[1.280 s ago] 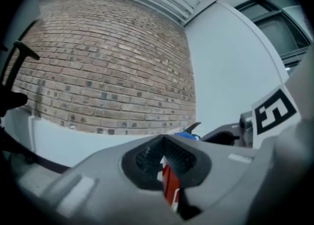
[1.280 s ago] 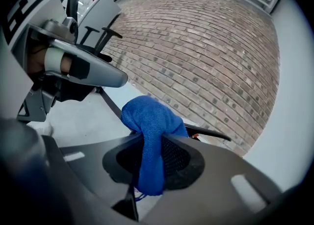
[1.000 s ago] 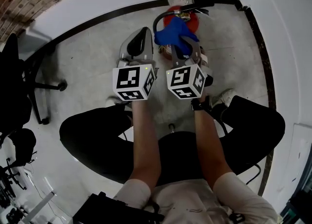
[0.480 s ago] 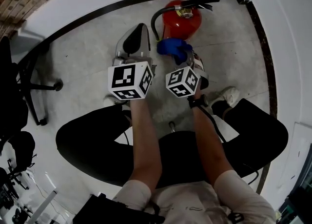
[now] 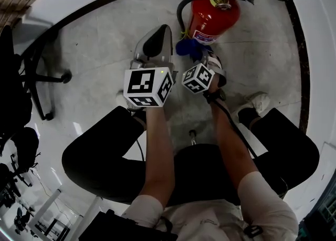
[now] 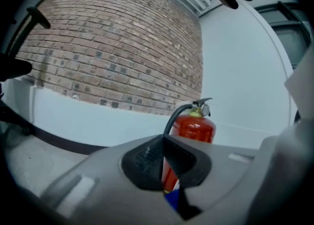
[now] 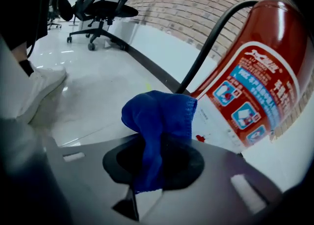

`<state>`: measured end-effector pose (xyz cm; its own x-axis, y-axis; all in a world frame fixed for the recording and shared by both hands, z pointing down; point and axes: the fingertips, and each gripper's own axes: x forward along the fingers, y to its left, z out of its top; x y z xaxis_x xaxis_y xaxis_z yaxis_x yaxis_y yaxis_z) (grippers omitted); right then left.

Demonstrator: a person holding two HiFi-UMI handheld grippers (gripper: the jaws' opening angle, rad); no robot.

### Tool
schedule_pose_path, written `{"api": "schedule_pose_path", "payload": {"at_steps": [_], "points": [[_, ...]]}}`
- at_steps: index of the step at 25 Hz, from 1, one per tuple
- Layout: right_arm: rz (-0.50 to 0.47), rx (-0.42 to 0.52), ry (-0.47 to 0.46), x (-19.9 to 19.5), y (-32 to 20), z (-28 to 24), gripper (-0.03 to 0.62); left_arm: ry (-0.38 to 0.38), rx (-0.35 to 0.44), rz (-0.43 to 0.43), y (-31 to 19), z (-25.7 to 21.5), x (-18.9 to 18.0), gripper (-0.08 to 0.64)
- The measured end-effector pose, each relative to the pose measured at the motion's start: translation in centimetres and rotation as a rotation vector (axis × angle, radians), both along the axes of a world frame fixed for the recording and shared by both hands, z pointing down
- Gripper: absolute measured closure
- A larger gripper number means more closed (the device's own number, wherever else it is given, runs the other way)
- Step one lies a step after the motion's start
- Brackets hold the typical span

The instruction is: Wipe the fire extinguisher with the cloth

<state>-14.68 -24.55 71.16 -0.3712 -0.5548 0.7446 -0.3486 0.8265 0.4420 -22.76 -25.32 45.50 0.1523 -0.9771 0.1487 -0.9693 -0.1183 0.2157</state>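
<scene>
Around me: brick wall (image 6: pixel 113 47) above white base, black skirting (image 6: pixel 64 139), glossy pale floor (image 5: pixel 89 77), black office chairs (image 7: pixel 105 9) leftward.

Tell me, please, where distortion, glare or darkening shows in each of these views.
Head view: the fisheye lens curves the edge of the floor into an arc. Left gripper view: the brick wall bulges and the corners go dark. Right gripper view: the blue cloth is sharp, the fire extinguisher is stretched, and glare lies on the glossy floor.

brick wall (image 6: pixel 113 47) | black office chair (image 7: pixel 100 9) (wheeled) | white shoe (image 5: pixel 256 101)
</scene>
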Motion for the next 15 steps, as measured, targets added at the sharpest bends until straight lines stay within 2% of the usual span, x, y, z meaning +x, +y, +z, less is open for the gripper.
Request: {"api": "schedule_pose_path", "payload": {"at_steps": [4,9,11,13,15], "points": [[0.04,-0.114,0.03,1.4,0.2,4.0,0.509,-0.008,-0.018,-0.008,0.6,0.9,-0.2,0.558],[0.005,-0.199,0.102,2.2,0.5,8.7,0.509,-0.001,-0.025,-0.01,0.7,1.2,-0.3,0.558],[0.009,-0.191,0.002,1.5,0.7,6.5,0.509,-0.004,-0.017,-0.003,0.6,0.8,-0.2,0.558],[0.026,-0.127,-0.171,0.6,1.0,0.4,0.509,-0.012,-0.006,0.002,0.1,0.2,-0.5,0.558],[0.05,-0.038,-0.302,0.4,1.5,-6.8,0.509,-0.031,0.001,-0.013,-0.5,-0.6,-1.4,0.558]]}}
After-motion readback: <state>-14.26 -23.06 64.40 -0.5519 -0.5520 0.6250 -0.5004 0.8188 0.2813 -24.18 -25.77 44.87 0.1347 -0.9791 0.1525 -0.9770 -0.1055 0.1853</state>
